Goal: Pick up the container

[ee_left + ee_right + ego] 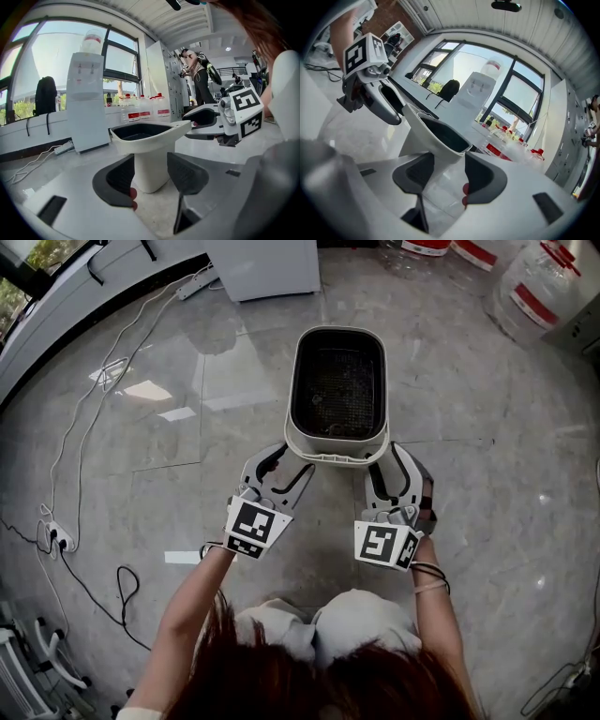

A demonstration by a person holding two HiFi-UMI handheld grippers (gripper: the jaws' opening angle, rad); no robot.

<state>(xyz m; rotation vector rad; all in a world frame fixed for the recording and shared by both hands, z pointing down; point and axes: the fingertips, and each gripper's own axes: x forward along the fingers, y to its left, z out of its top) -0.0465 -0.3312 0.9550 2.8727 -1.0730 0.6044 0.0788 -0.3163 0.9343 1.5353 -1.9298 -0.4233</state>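
Container (337, 390): is it lifted yet?
— No. It stands on the floor (187, 427), its 2 near corners between the wide-apart jaws of the left gripper (288, 468) and right gripper (396, 465). Closing and lifting remain.

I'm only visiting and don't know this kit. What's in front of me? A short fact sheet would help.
Setting: grey marble-look floor, seen from above
Main object: white rectangular container with a dark inside, upright on the floor
Left gripper: jaws apart at the container's near left corner
Right gripper: jaws apart at its near right corner
Lifted: not yet
Nearby: white cable, clear jugs with red labels
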